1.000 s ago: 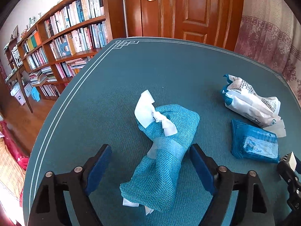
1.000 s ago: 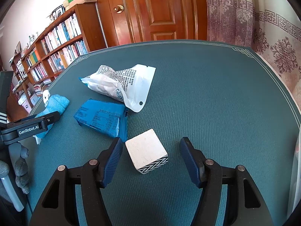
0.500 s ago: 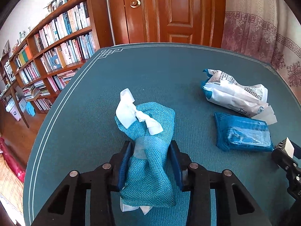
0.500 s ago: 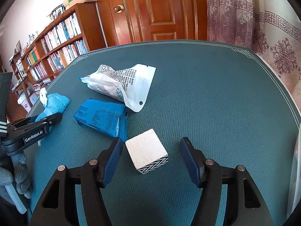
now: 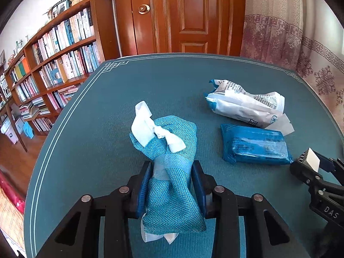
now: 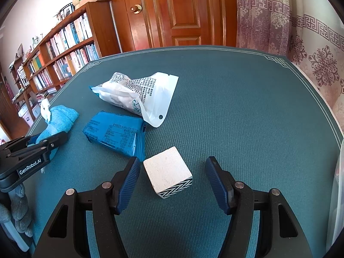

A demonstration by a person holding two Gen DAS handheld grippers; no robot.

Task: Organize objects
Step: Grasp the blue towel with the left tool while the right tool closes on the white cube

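A teal-covered desk [image 6: 236, 111] before a wooden door [image 5: 187, 15] and bookshelves [image 5: 56, 60]. The left gripper [image 5: 172, 182], its jaws wide a second ago, now pinches the teal woven pouch [image 5: 172, 163] at its waist; whether the pouch has left the desk is hard to tell, its lower end partly hidden. The right gripper [image 6: 173, 178] stays spread around the white cube [image 6: 167, 172], untouched, beside the blue packet [image 6: 114, 135].
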